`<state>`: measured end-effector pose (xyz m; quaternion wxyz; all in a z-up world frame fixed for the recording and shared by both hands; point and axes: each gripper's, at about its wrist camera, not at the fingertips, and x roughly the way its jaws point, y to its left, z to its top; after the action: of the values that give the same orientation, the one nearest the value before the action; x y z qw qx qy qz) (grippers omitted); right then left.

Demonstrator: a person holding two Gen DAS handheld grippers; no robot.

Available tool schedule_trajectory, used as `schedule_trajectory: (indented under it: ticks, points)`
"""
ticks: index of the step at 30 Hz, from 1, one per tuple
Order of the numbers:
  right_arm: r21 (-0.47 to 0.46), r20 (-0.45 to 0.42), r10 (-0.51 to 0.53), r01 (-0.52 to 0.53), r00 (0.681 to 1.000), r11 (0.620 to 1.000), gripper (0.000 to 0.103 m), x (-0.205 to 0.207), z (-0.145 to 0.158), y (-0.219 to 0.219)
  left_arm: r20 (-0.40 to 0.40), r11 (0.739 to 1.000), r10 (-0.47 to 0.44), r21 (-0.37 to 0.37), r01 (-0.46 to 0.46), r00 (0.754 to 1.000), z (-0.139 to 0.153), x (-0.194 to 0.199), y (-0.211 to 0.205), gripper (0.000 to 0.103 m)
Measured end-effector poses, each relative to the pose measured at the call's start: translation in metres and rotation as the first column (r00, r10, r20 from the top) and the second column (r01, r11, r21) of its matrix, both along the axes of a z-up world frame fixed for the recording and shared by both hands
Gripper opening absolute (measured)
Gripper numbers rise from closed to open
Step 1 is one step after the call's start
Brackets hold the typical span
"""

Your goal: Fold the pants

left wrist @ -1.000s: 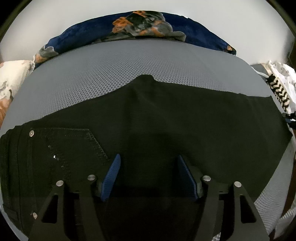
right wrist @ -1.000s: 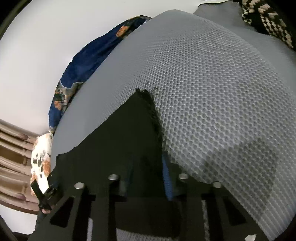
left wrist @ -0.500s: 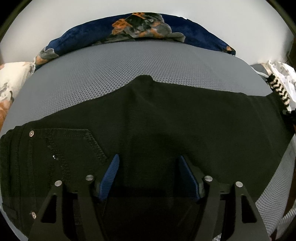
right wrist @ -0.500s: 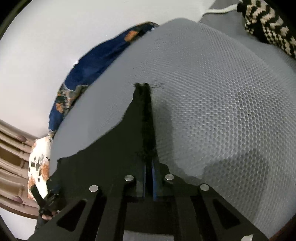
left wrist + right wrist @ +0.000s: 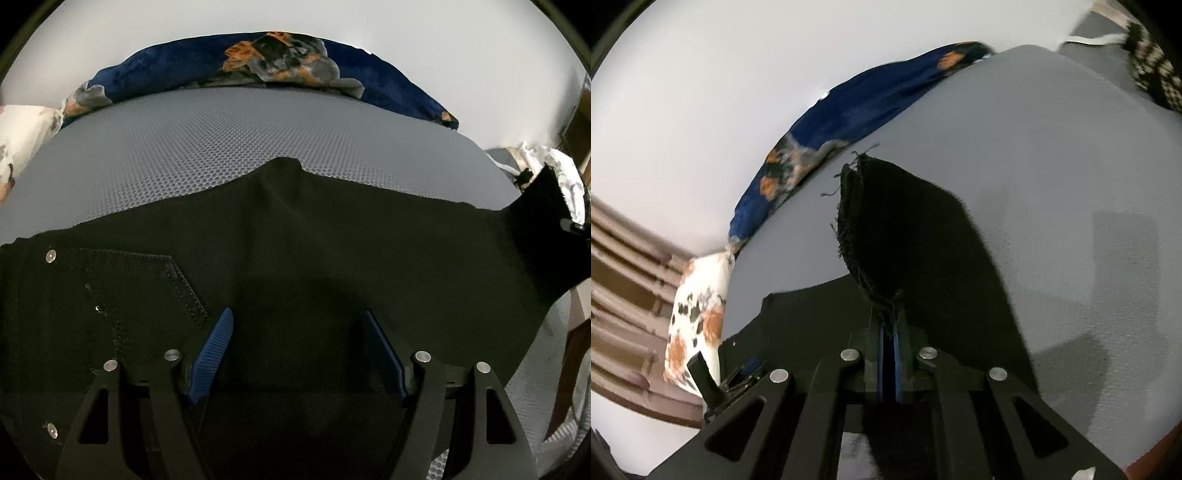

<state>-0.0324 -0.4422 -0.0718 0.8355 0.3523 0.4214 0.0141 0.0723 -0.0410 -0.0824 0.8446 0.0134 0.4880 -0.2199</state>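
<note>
Black pants (image 5: 295, 236) lie spread across the grey mesh bed cover (image 5: 221, 147), with a back pocket and rivets at the left. My left gripper (image 5: 297, 332) hovers over the seat area near that pocket; its jaws are opening, with only flat cloth beneath them. The blue pads (image 5: 214, 350) stand wide apart. In the right wrist view my right gripper (image 5: 888, 325) is shut on the frayed leg hem (image 5: 886, 229), which it holds up off the cover. That raised leg end (image 5: 546, 210) shows at the right of the left wrist view.
A dark blue flowered blanket (image 5: 258, 70) lies along the far edge by the white wall. A white flowered pillow (image 5: 698, 314) sits at the left end beside brown slats (image 5: 620, 266). A black-and-white knitted piece (image 5: 1152, 70) lies at the right end.
My right gripper shut on the leg hem and lifted it off the cover toward the left. The pants' right end rose. The left jaws spread a little wider.
</note>
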Motion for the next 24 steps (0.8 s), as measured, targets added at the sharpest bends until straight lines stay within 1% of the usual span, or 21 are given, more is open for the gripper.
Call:
schedule_trajectory:
  ticks: [2,6,12,16,19,22,23,24]
  points:
    - [0.013,-0.004,0.025,-0.025,1.000,1.000,0.005,0.011,0.001,0.016,-0.006,1.000,-0.001,-0.016,0.001,1.000,0.002,0.000,0.002,0.073]
    - [0.009,-0.014,0.088,-0.088,0.996,0.996,0.005,0.037,0.000,0.051,-0.020,0.998,0.001,-0.059,-0.002,1.000,0.008,-0.004,0.008,0.073]
    - [0.029,-0.018,0.203,-0.203,0.979,0.979,0.005,0.077,-0.007,0.115,0.004,0.993,-0.003,-0.119,0.003,1.000,0.024,-0.017,0.026,0.073]
    - [0.027,-0.046,0.291,-0.290,0.956,0.957,0.005,0.102,-0.024,0.166,0.010,0.988,0.019,-0.151,-0.017,1.000,0.033,-0.021,0.042,0.073]
    - [0.024,-0.074,0.338,-0.338,0.938,0.941,0.005,0.116,-0.037,0.196,0.005,0.984,0.035,-0.176,-0.034,0.999,0.038,-0.023,0.055,0.073]
    - [-0.006,-0.112,0.377,-0.380,0.919,0.925,0.006,0.127,-0.052,0.222,0.006,0.979,0.046,-0.201,-0.044,0.999,0.043,-0.026,0.067,0.073]
    - [-0.008,-0.124,0.386,-0.390,0.914,0.921,0.006,0.130,-0.057,0.229,0.004,0.977,0.047,-0.208,-0.046,0.999,0.044,-0.026,0.069,0.073]
    - [-0.003,-0.136,0.396,-0.400,0.908,0.917,0.010,0.133,-0.063,0.236,0.002,0.975,0.048,-0.216,-0.047,0.999,0.045,-0.026,0.071,0.073]
